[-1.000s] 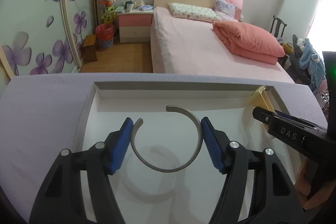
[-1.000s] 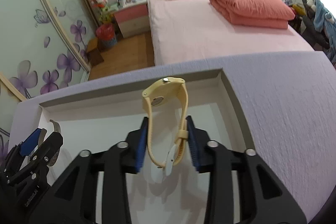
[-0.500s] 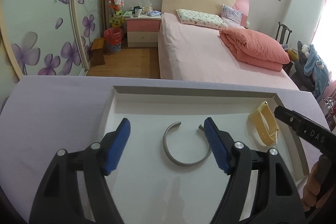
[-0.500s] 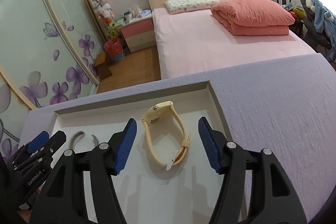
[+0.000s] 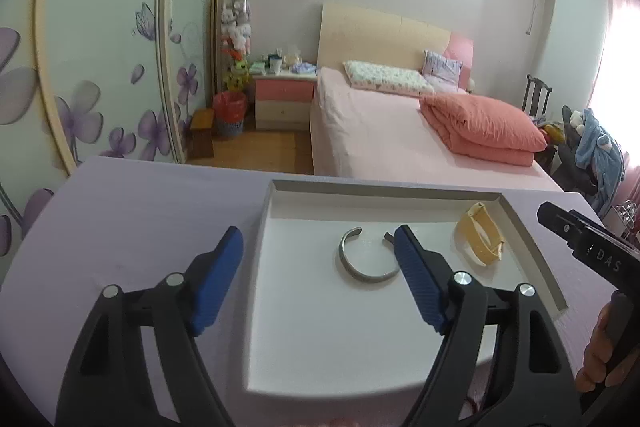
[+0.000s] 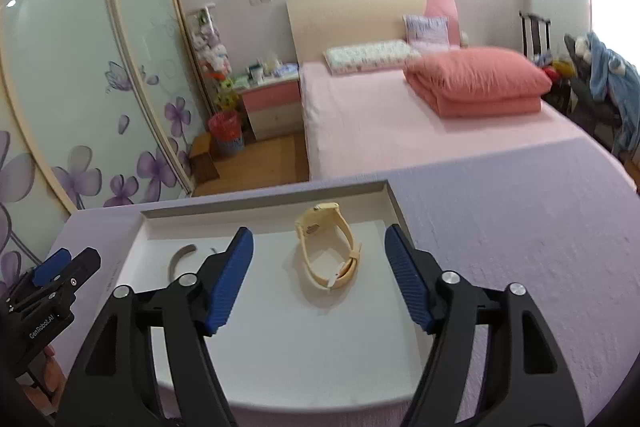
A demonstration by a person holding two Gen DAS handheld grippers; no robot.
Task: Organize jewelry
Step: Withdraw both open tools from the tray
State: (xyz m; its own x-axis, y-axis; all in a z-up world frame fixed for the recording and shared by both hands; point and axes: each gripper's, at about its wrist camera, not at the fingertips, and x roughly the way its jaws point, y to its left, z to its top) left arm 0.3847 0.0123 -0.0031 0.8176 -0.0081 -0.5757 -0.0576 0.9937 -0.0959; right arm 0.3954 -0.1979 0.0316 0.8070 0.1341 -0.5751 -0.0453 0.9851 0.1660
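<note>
On the lilac counter (image 5: 140, 211) sits a white tray (image 5: 320, 327). Left hand-held gripper (image 5: 318, 251) hovers over it, jaws spread, just opened, nothing between them; silver bangle (image 5: 366, 261) lies flat at its twelve o'clock. Right hand-held gripper (image 6: 320, 251) is likewise spread, just opened, with the yellow watch (image 6: 328, 251) standing on the tray, untouched, three o'clock of the bangle.

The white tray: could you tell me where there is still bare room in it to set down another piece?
The near half of the white tray, from its front edge up to the silver bangle and yellow watch, is bare. So is the strip between the bangle and the left wall. The far right corner is crowded: the watch lies close to the right wall.
</note>
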